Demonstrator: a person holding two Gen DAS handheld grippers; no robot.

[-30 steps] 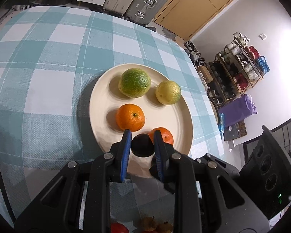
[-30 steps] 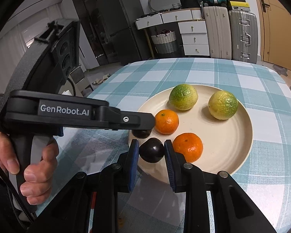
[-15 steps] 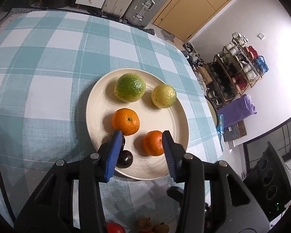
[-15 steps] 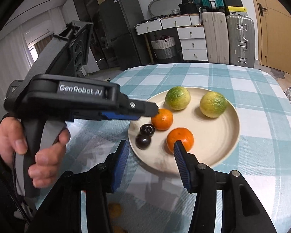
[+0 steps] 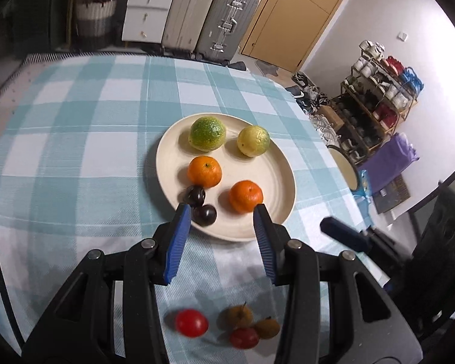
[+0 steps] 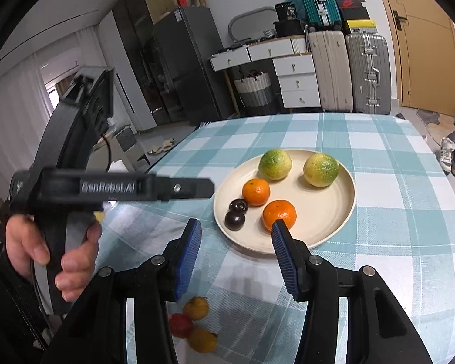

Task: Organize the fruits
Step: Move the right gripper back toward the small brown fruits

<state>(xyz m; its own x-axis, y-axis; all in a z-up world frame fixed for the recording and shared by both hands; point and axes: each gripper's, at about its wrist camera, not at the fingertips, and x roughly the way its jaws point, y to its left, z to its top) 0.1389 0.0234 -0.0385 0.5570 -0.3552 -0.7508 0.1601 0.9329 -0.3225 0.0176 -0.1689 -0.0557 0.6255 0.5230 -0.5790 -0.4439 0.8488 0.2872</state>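
Observation:
A cream plate (image 5: 288, 188) on the checked cloth holds a green citrus (image 5: 207, 133), a yellow citrus (image 5: 254, 140), two oranges (image 5: 204, 171) (image 5: 245, 196) and two dark plums (image 5: 196, 195) (image 5: 207, 214) at its near left edge. My left gripper (image 5: 222, 212) hovers open just short of the plate, with nothing between its blue pads. My right gripper (image 6: 236, 226) is also open and empty, above the plate's (image 6: 345, 206) near rim by the plums (image 6: 235, 220). In the right wrist view the left gripper (image 6: 209, 188) reaches in from the left, held by a hand (image 6: 30, 242).
Small loose fruits lie on the cloth close under the grippers: red ones (image 5: 191, 323) (image 5: 244, 337) and brownish-yellow ones (image 5: 239, 315) (image 6: 196, 308). The table's rounded edge drops off to the right. Suitcases, drawers and a shelf stand beyond it.
Each gripper was shut on a dark plum over the plate; both have opened and left the plums lying on the plate. Both have since pulled back and up from it.

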